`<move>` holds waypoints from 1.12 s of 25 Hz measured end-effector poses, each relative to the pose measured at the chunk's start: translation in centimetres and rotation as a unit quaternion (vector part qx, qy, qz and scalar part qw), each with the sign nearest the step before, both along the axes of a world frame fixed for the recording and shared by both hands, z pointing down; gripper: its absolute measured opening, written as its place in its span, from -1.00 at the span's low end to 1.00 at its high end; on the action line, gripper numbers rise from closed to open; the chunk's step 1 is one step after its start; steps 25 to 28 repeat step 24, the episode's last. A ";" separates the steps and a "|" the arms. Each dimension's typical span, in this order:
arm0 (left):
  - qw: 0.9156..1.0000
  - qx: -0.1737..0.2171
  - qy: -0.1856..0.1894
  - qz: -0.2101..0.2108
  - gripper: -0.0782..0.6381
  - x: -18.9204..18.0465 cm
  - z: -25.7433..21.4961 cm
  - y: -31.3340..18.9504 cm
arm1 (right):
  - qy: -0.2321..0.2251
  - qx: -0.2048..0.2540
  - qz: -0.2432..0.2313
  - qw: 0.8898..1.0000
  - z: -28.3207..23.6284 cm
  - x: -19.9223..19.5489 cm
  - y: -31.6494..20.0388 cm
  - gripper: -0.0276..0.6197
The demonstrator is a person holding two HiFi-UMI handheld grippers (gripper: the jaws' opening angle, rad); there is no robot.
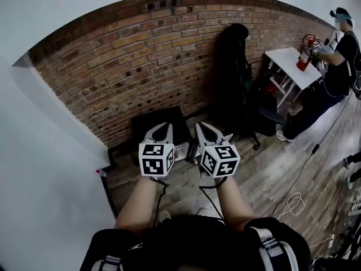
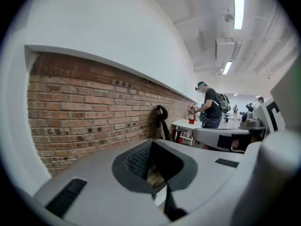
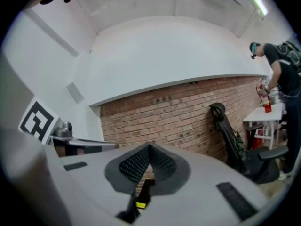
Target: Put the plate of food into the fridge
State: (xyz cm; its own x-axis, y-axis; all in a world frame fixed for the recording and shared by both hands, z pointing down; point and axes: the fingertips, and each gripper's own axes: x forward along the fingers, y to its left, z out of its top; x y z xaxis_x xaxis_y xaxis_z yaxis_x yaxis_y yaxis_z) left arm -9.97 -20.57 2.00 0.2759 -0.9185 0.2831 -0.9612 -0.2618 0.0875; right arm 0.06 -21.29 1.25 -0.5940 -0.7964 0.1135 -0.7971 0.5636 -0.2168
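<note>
Two task things: a plate of food and a fridge; neither shows in any of the three views, so where the plate lies can't be told from here.
Left hand-held gripper [image 1: 162, 126]: jaws shut tip to tip, nothing between them; in its own view [image 2: 151, 141] it looks along a brick wall.
Right hand-held gripper [image 1: 201, 126]: jaws likewise closed on nothing [image 3: 149, 146]; held just beside the left one, at about the same height, both in front of the body.
Straight ahead: the brick wall [image 1: 141, 55], with a black box [image 1: 142, 126] low against it; what the box is can't be told.
Further right: a dark chair [image 1: 265, 114], a white table [image 1: 290, 66] with a red extinguisher [image 1: 305, 52] on it, and a person [image 1: 333, 66] standing there.
Floor [image 1: 271, 174]: wood boards, with a loose cable [image 1: 293, 202] lying near the feet.
Stage, as a judgement: empty jaws and no plate fit either a plate yet to be fetched or one already inside the fridge; the pictures don't settle which.
Doing it well, either way: keep the two marker cubes from knocking together, step clear of the cable, and keep the jaws off the wall.
</note>
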 end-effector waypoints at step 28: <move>0.999 0.040 -0.015 -0.015 -0.79 3.5 -3.9 0.9 | 0.074 0.102 0.004 0.992 -4.0 1.2 1.9 -0.87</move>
